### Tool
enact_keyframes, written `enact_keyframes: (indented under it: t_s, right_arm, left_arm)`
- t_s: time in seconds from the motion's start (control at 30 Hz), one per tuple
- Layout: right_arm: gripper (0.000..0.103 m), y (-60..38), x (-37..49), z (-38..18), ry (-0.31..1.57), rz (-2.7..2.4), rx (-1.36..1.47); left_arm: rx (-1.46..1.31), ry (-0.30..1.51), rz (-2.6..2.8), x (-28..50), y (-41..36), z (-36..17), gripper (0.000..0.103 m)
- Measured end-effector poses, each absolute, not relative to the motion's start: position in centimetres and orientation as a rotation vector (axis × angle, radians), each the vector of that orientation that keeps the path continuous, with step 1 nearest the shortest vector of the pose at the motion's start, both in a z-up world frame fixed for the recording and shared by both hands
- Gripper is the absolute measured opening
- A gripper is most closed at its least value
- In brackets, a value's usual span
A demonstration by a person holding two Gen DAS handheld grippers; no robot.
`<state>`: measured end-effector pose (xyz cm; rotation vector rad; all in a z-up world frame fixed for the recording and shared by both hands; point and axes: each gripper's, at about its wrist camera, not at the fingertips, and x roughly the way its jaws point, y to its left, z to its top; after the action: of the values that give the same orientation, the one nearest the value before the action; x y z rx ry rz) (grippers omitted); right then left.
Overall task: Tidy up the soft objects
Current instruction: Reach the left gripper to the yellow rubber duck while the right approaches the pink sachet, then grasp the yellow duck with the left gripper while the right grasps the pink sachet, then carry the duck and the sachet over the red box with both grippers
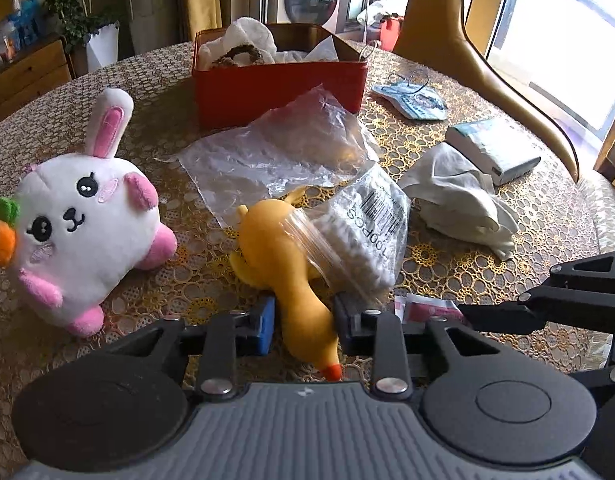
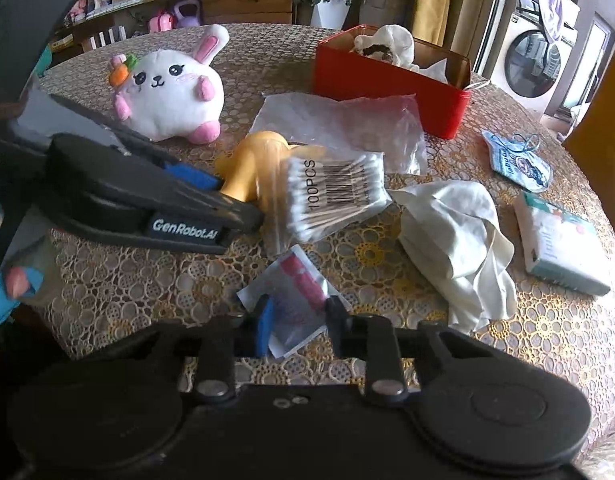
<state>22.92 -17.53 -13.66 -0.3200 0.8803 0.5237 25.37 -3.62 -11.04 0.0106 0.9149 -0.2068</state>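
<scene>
A yellow rubber chicken [image 1: 275, 248] lies on the lace-covered table, its neck between the pads of my left gripper [image 1: 305, 320], which is shut on it. In the right wrist view the same gripper [image 2: 235, 198] clamps the chicken [image 2: 251, 160] from the left. A bag of cotton swabs [image 1: 363, 240] rests across the chicken's body. My right gripper [image 2: 299, 326] is shut on a small white and pink packet [image 2: 303, 284] near the table's front. A white bunny plush [image 1: 83, 220] sits to the left. A red tin [image 1: 275, 88] holding white cloth stands at the back.
A clear plastic bag [image 1: 275, 148] lies before the tin. To the right lie a crumpled white cloth [image 1: 459, 204], a tissue pack [image 1: 495, 148] and a blue packet [image 1: 411, 100]. A wooden chair back [image 1: 487, 60] rises behind the table's right edge.
</scene>
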Motion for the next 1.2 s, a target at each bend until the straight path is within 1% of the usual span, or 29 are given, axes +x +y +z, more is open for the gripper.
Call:
enact_keyframes:
  t_s: [0.07,0.17,0.4,0.47,0.77,1.2]
  right_arm:
    - [0.018,-17.7,22.8,-13.5,0.877,0.520,-0.312]
    - [0.013,-17.9,22.6,-13.3,0.867,0.519,-0.300]
    - [0.005,-18.2,21.8,-12.1,0.848,0.523,-0.258]
    - [0.001,-18.4,21.6,-11.6,0.839,0.519,-0.244]
    - [0.001,-20.0,21.0,-9.3,0.801,0.497,-0.154]
    - [0.001,-22.5,20.9,-4.0,0.702,0.506,-0.028]
  left_arm:
    - [0.015,0.906,-0.195,25.1,-3.5,-10.9,0.027]
    - [-0.004,0.903,-0.191,24.8,-2.9,-10.7,0.026]
    - [-0.056,0.886,-0.197,24.1,-1.6,-9.3,0.025]
    - [-0.071,0.882,-0.197,23.9,-1.3,-8.8,0.025]
    - [-0.134,0.876,-0.179,22.7,-0.3,-6.7,0.025]
    - [-0.158,0.796,-0.221,21.4,0.1,-1.0,0.025]
